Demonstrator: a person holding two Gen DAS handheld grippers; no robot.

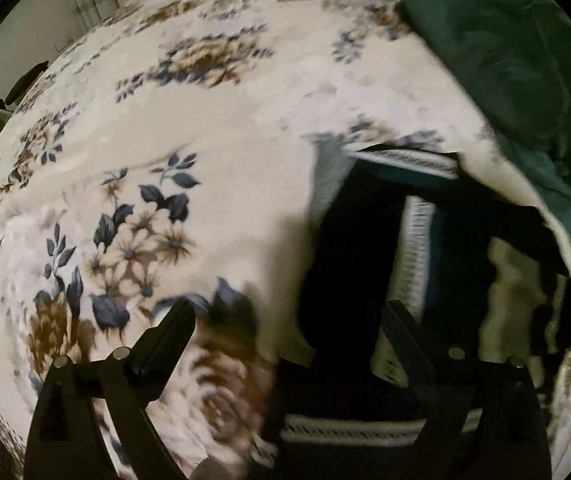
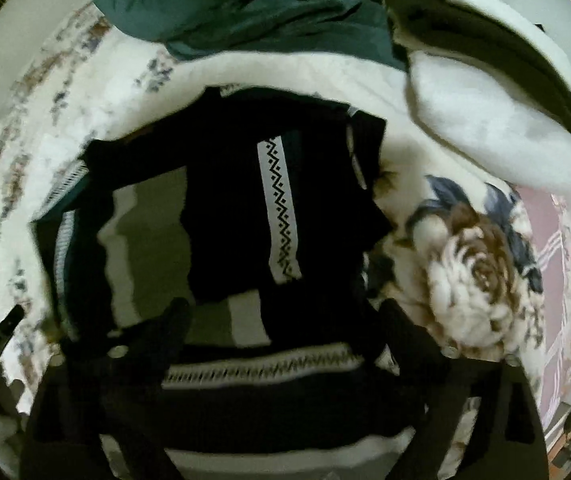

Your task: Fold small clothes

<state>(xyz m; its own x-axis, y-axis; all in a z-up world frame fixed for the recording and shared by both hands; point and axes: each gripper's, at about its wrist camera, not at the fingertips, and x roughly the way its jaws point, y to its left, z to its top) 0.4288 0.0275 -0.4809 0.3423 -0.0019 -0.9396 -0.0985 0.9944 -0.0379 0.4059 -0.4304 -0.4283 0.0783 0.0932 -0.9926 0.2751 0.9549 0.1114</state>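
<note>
A small black garment (image 2: 245,208) with white zigzag-patterned bands and cream panels lies on a flowered bedspread (image 1: 189,128). In the left wrist view the garment (image 1: 369,248) lies at the right, partly folded. My left gripper (image 1: 289,312) is open, its left finger over the bedspread and its right finger over the garment's edge. My right gripper (image 2: 281,312) is open, with both fingers over the near part of the garment, above a zigzag band (image 2: 261,368). Neither gripper holds cloth.
A dark green cloth pile (image 1: 517,60) lies beyond the garment; it also shows in the right wrist view (image 2: 225,4). A white pillow or folded white cloth (image 2: 485,120) lies at the right. The bed edge and a wall (image 1: 25,36) show at the far left.
</note>
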